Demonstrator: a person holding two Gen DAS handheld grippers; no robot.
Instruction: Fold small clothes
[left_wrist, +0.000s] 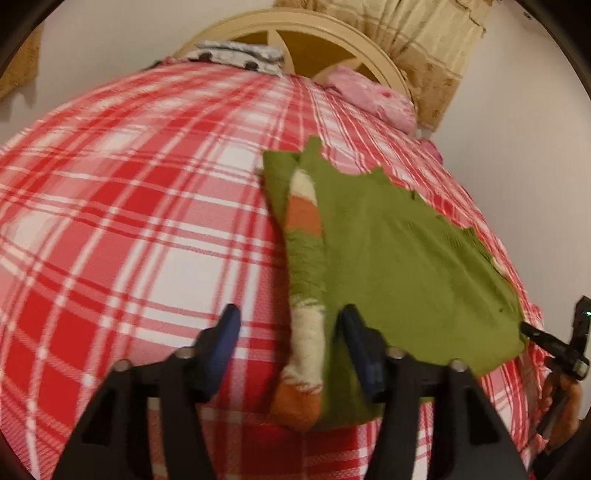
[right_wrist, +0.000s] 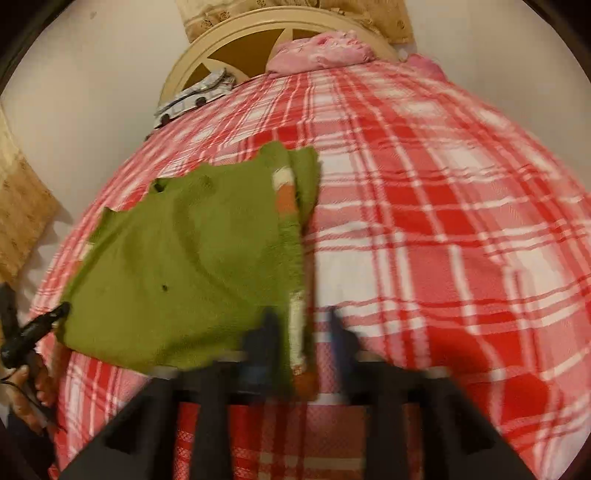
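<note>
The left gripper (left_wrist: 290, 338) sits lowest in the left wrist view, its two black arms ending in blue fingers (left_wrist: 226, 334) that stand apart, released. The striped sleeve (left_wrist: 306, 280) lies in the gap between the fingers; neither finger presses on it. The right-hand finger rests over the green cloth at the sleeve's edge.

The sweater (left_wrist: 399, 258) is green and lies flat on the bed (left_wrist: 129, 221), on the red and white plaid cover. Its sleeve, banded in white, orange and green, is folded along one side of the body, with the orange cuff nearest the camera. The sweater's near hem lies just in front of both grippers.

In the right wrist view the right gripper (right_wrist: 301, 332) is blurred. Its fingers (right_wrist: 271, 328) also stand apart, released, with the sleeve (right_wrist: 297, 332) running between them. Whether a finger touches the cloth here cannot be told because of blur.

Each gripper shows at the edge of the other's view: the right gripper (left_wrist: 554, 343) at the sweater's far corner, with a hand (left_wrist: 565, 402) below it, and the left gripper (right_wrist: 33, 332) at the opposite corner of the sweater (right_wrist: 177, 258).

At the head of the bed (right_wrist: 443, 184) stand a cream headboard (left_wrist: 325, 37), a pink pillow (left_wrist: 376, 99) and a grey patterned pillow (left_wrist: 236, 55).
</note>
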